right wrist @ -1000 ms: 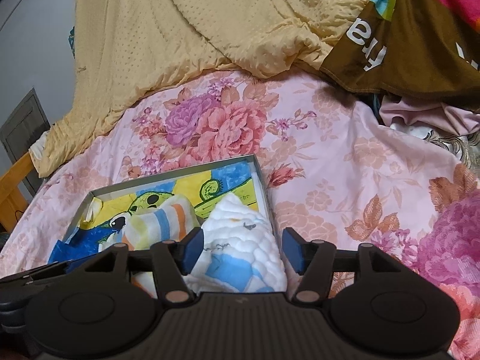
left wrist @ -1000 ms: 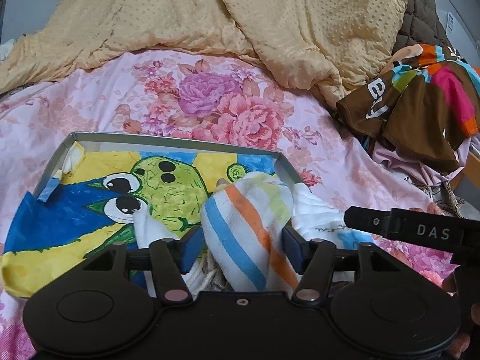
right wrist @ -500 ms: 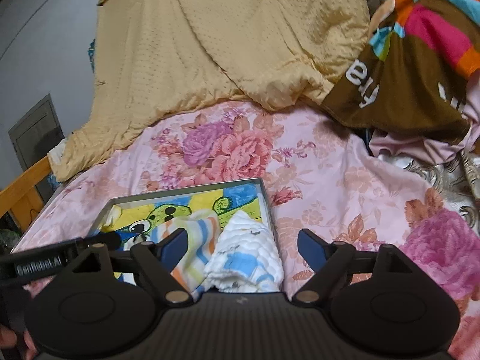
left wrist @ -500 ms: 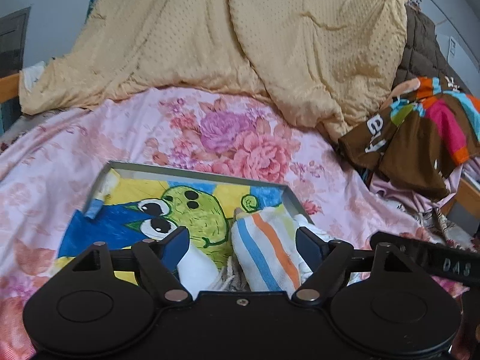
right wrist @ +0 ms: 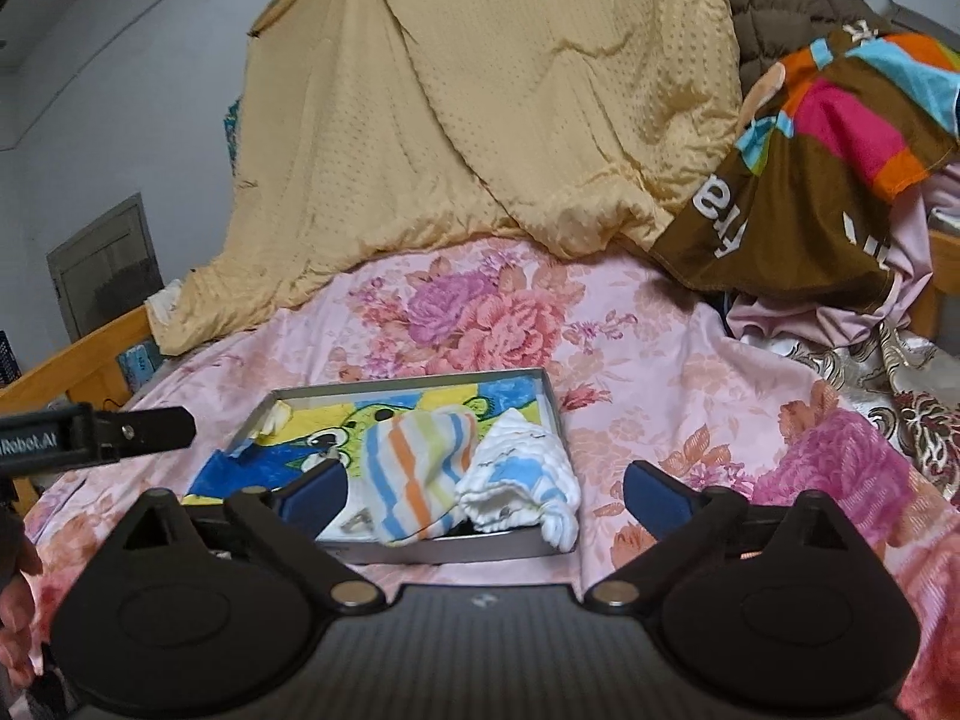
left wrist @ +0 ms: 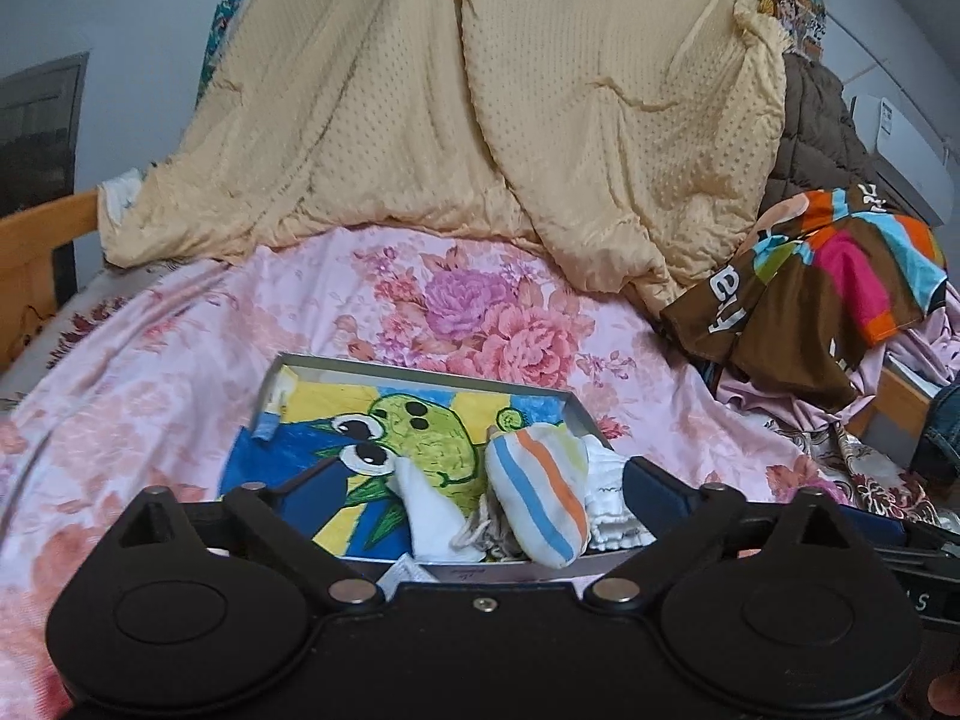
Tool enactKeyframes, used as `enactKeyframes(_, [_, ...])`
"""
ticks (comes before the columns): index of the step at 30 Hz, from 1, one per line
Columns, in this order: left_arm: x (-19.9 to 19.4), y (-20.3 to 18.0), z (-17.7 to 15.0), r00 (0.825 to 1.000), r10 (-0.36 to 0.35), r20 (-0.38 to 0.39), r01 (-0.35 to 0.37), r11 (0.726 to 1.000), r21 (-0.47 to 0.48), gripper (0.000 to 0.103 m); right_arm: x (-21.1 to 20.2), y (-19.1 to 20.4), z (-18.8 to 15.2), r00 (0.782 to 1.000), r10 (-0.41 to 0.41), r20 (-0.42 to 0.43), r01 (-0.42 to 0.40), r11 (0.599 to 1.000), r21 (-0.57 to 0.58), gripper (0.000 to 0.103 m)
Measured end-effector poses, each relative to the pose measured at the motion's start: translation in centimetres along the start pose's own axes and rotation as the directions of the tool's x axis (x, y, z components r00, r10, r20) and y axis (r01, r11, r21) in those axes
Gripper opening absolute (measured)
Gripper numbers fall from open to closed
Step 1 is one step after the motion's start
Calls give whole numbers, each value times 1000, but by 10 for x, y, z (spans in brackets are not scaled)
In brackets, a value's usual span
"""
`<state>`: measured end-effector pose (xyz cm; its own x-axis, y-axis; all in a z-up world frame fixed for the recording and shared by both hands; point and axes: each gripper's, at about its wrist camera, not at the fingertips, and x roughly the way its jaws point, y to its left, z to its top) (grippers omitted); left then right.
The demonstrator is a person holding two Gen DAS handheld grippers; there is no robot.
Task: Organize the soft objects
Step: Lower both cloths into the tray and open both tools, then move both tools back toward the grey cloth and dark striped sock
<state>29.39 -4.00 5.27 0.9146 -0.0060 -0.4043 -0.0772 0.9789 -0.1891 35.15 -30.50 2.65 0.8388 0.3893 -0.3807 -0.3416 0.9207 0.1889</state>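
Hovering low in frame, the left gripper (left wrist: 480, 495) and right gripper (right wrist: 483, 495) are being held with jaws spread wide, nothing grasped. Just beyond, at lower centre, the striped cloth (right wrist: 417, 474) and white quilted cloth (right wrist: 522, 480) are being seen bunched in the metal tray (right wrist: 555, 414), one white corner spilling over its near rim. Both are being judged light, limp and unbreakable; a raised fold is being favoured for pinching. Farther up, the yellow quilt (right wrist: 510, 108) is being seen piled.
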Motion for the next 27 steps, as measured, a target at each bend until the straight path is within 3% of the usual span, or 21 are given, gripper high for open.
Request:
enactKeyframes(13, [-77, 25, -17, 999, 12, -38, -10, 998, 57, 100, -56, 41, -33, 995, 84, 60, -80, 994, -70, 103])
enactKeyframes(27, [-139, 57, -41, 989, 46, -138, -33, 995, 93, 100, -86, 93, -72, 980, 200, -13, -200, 964, -177, 103])
